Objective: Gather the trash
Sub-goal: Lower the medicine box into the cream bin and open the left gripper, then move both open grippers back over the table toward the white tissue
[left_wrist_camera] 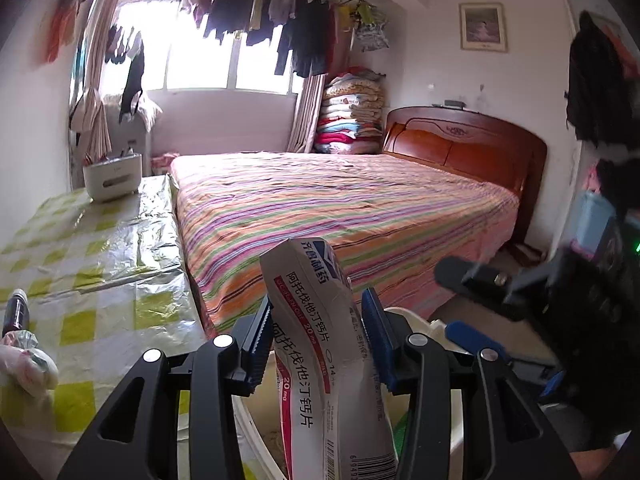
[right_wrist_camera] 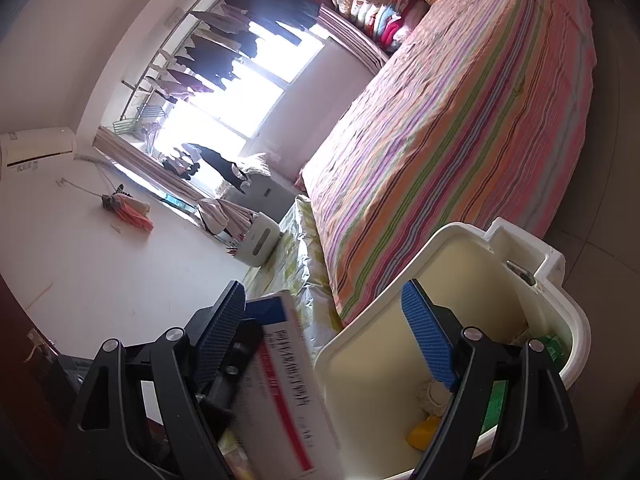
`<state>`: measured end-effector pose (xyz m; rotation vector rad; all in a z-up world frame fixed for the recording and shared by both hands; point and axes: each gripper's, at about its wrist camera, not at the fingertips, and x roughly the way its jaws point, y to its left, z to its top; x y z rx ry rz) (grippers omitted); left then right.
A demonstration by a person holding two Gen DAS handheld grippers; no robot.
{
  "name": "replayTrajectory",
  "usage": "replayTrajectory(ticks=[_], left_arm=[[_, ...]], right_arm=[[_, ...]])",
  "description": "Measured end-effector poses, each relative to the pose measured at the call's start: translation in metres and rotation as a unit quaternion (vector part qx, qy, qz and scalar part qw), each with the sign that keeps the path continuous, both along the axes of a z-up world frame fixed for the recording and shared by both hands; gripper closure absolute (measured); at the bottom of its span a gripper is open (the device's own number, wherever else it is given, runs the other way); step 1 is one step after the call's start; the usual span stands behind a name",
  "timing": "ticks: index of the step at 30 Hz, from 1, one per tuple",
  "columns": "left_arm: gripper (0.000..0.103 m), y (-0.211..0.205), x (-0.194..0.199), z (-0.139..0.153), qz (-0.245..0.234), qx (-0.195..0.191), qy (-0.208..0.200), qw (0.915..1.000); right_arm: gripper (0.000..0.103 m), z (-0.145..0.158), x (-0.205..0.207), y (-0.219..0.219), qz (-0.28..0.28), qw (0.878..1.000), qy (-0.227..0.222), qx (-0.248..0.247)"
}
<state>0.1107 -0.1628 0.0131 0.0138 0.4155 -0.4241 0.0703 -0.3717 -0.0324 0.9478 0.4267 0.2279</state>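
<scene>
Item count: one medicine carton (left_wrist_camera: 320, 344), one cream waste bin (right_wrist_camera: 500, 248), two grippers, left (left_wrist_camera: 316, 344) and right (right_wrist_camera: 332, 344), one bed with striped sheet (left_wrist_camera: 340, 208), one white desktop container (left_wrist_camera: 112, 178), one framed picture (left_wrist_camera: 483, 27), one wall air conditioner (right_wrist_camera: 38, 146).

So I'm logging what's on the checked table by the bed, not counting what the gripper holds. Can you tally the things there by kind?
White caddy with items sticking out: 1
Dark bottle: 1
Tied plastic bag: 1
Total: 3
</scene>
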Motion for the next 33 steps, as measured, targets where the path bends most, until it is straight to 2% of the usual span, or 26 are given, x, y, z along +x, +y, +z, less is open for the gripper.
replayTrajectory(ticks=[2,4,6,12,16,20,26,28,33], left_arm=[[0.060,-0.001,0.001,-0.003,0.002,0.007,0.000,1.0000],[0.053,-0.001,0.004,-0.004,0.005,0.011,0.013,0.9998],[0.043,0.002,0.006,-0.003,0.002,-0.001,0.022,0.9998],[0.031,0.013,0.000,0.000,0.003,-0.009,0.036,0.9993],[0.030,0.026,-0.006,0.008,0.019,-0.007,0.028,0.9994],[0.030,0.049,-0.010,0.016,0.060,-0.007,0.014,0.9981],[0.030,0.105,0.003,0.019,0.102,-0.051,0.059,0.9917],[0.030,0.125,0.006,0.018,0.124,-0.067,0.063,0.9881],[0.030,0.161,0.003,0.018,0.165,-0.077,0.060,0.9814]], right_arm=[[0.024,0.002,0.000,0.002,0.004,1.000,-0.001,-0.002],[0.024,0.003,0.000,0.005,0.010,1.000,-0.003,-0.004],[0.024,0.005,0.001,0.008,0.015,1.000,-0.004,-0.006],[0.024,0.008,0.003,0.012,0.022,1.000,-0.009,-0.009],[0.024,0.010,0.006,0.020,0.030,0.999,-0.009,-0.017],[0.024,0.012,0.010,0.032,0.042,0.999,-0.009,-0.027],[0.024,0.013,0.016,0.056,0.069,0.997,-0.005,-0.046],[0.024,0.013,0.019,0.065,0.077,0.995,-0.004,-0.055],[0.024,0.011,0.026,0.090,0.101,0.992,0.002,-0.070]])
